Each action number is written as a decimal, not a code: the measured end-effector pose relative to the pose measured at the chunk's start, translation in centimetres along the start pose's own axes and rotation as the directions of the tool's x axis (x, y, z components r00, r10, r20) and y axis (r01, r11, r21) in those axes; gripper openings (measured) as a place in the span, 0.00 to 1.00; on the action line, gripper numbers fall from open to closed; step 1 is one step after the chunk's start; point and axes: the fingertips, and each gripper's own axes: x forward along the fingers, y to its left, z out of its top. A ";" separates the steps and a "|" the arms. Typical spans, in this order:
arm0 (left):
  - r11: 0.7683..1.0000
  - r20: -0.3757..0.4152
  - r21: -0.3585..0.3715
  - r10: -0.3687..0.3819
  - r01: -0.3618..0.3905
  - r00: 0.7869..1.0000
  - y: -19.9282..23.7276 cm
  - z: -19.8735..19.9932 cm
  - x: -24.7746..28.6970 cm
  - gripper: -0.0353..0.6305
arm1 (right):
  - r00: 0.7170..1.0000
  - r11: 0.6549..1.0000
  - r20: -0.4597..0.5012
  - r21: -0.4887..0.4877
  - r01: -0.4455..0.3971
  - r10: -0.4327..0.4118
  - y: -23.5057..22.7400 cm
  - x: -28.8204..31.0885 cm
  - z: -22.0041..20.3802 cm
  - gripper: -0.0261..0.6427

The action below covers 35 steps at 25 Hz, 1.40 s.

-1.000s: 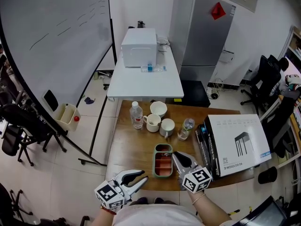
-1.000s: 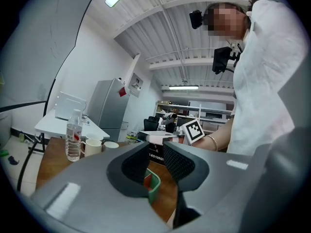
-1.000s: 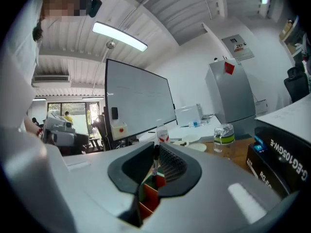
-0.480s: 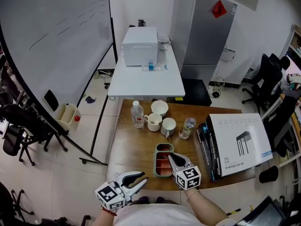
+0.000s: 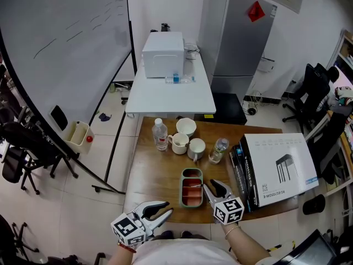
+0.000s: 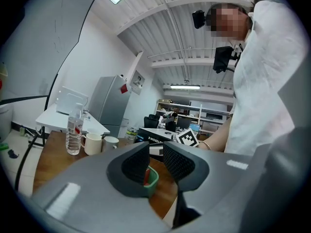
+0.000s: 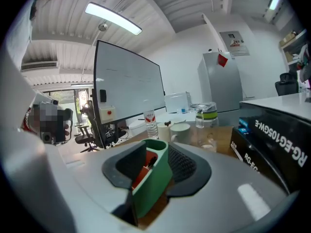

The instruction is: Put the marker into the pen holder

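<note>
The green pen holder (image 5: pixel 191 187) with an orange inside lies on the wooden table (image 5: pixel 151 173). In the right gripper view a dark-tipped marker (image 7: pixel 151 162) rests inside the pen holder (image 7: pixel 154 178). My right gripper (image 5: pixel 216 190) is just right of the holder. Its jaws are opening, and the holder's near end shows in the gap with the pads off it. My left gripper (image 5: pixel 159 209) hangs at the table's front edge, left of the holder. Its jaws stand a little apart with nothing between them.
Behind the holder stand a water bottle (image 5: pixel 160 134), two mugs (image 5: pixel 179 144), a bowl (image 5: pixel 186 127) and a glass jar (image 5: pixel 218 150). A white box (image 5: pixel 278 167) and dark boxes (image 5: pixel 241 173) fill the table's right side. A white table (image 5: pixel 171 95) lies beyond.
My right gripper moved over the holder, then drew back to the right of it, and its jaws have parted. The left gripper has not moved.
</note>
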 end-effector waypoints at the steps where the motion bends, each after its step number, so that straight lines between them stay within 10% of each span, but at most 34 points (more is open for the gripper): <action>1: 1.000 0.002 0.001 -0.001 0.001 1.000 0.0 0.0 0.0 0.15 | 1.000 1.000 0.008 0.012 0.011 -0.011 -0.6 -0.5 0.1 0.23; 15: 1.000 -0.002 -0.004 -0.023 0.023 1.000 -0.6 -0.2 0.5 0.15 | 0.992 0.953 -0.001 0.279 -0.120 0.125 -0.2 0.8 -1.3 0.17; 22: 1.000 -0.007 -0.014 -0.012 0.012 1.000 -0.4 -0.4 0.0 0.15 | 0.984 0.961 -0.038 0.225 -0.160 0.172 0.7 0.8 -1.0 0.07; 35: 1.000 0.010 -0.013 -0.005 0.005 1.000 0.1 0.1 0.0 0.15 | 0.959 0.971 0.223 0.121 -0.207 0.177 1.3 -1.5 10.9 0.07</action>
